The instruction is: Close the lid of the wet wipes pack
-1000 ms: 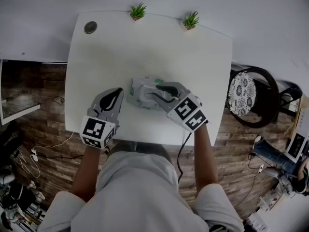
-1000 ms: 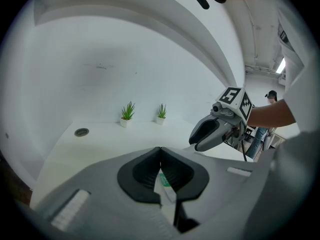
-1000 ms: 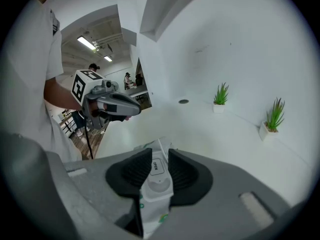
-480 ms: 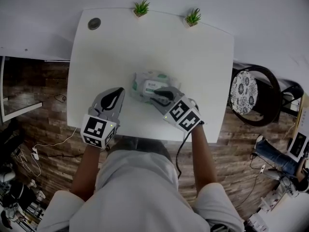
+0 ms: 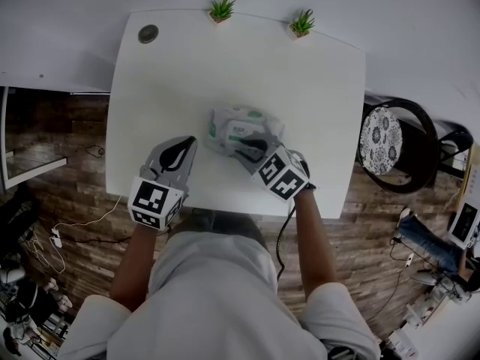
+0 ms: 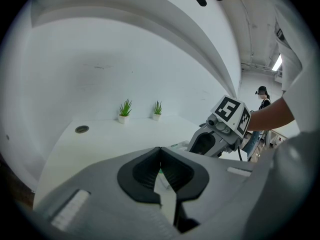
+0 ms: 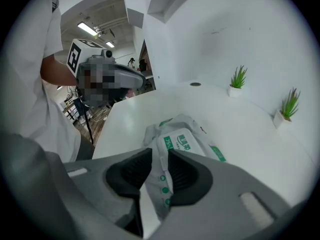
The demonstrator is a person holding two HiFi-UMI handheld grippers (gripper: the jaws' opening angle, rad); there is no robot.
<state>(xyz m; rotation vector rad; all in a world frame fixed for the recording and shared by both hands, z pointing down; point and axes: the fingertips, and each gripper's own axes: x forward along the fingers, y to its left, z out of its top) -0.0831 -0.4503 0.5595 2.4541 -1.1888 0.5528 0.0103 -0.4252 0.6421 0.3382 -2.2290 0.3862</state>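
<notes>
The wet wipes pack lies on the white table, just in front of its middle. It is white with green print, and its lid lies flat on top. My right gripper is at the pack's near right end. Its jaws stand a narrow gap apart, with the pack's near end between them. My left gripper rests on the table to the left of the pack, apart from it. Its jaws touch and hold nothing. In the left gripper view, the right gripper appears at the right.
Two small potted plants stand at the table's far edge. A round grommet sits in the far left corner. A round stool stands to the right of the table. Cables lie on the wooden floor at the left.
My right gripper has drawn back from over the pack's top towards its near end. The left gripper has stayed in place.
</notes>
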